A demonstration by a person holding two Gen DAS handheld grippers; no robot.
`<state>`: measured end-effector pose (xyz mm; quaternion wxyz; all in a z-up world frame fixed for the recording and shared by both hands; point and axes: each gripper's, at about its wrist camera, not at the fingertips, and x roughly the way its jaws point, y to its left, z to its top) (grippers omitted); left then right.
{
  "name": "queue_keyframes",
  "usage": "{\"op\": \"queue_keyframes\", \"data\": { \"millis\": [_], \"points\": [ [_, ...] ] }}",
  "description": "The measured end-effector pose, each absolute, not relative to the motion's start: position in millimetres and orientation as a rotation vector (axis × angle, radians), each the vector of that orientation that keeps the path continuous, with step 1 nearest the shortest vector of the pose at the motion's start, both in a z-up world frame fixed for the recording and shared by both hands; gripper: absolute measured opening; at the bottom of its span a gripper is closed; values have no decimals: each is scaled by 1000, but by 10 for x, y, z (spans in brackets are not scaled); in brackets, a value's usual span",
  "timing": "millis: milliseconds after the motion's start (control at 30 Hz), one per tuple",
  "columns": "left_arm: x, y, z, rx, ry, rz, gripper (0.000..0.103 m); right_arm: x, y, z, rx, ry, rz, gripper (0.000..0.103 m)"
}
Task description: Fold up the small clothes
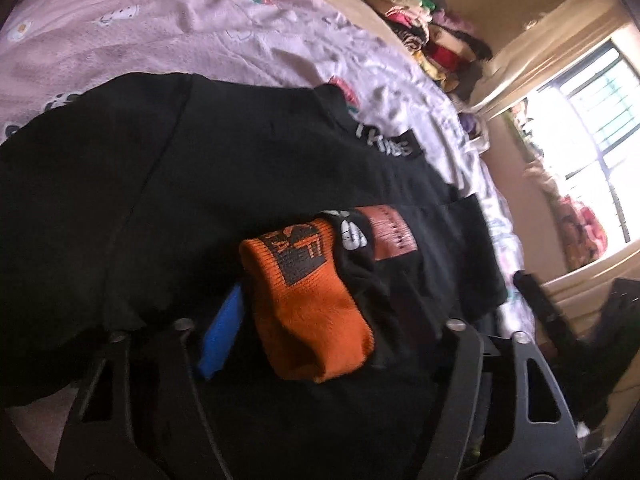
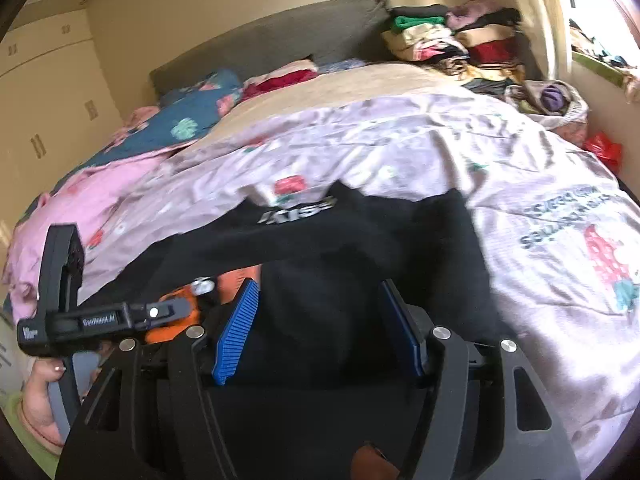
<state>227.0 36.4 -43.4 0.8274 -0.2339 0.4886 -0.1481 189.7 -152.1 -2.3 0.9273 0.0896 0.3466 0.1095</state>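
A black sweatshirt [image 1: 224,168] with white lettering, an orange cuff [image 1: 312,300] and a reddish patch lies on the pink printed bedsheet [image 1: 160,24]. My left gripper [image 1: 316,320] is wrapped in the garment: the cuff and black cloth lie between its jaws, one blue pad [image 1: 224,332] shows, and I cannot tell how far it is closed. In the right wrist view my right gripper [image 2: 320,332] stands open, its blue pads [image 2: 236,332] on either side of a raised fold of the sweatshirt [image 2: 328,264]. The left gripper [image 2: 100,320] shows at the left there.
Piles of folded clothes [image 2: 452,40] stand at the head of the bed on the right. Pillows [image 2: 200,108] lie against the grey headboard. A window [image 1: 592,120] is to the right. A red bag [image 2: 604,152] sits beside the bed.
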Motion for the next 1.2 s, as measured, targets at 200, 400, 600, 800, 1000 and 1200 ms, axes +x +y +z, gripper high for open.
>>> {"op": "queue_keyframes", "data": {
  "millis": [200, 400, 600, 800, 1000, 1200],
  "points": [
    [2262, 265, -331, -435, 977, -342, 11, 1971, -1870, -84, 211, 718, 124, 61],
    [2176, 372, 39, -436, 879, -383, 7, 1996, -2048, -72, 228, 702, 77, 61],
    [2085, 522, 245, -461, 836, -381, 7, 1997, -2087, -66, 209, 689, 52, 61],
    [2084, 613, 194, -470, 861, -348, 7, 2037, -2050, -117, 202, 704, 64, 61],
    [2107, 677, 117, -462, 885, -314, 7, 2055, -2006, -150, 189, 715, 79, 61],
    [2043, 752, 231, -410, 832, -250, 7, 2115, -1899, -218, 157, 744, 106, 61]
  ]
}}
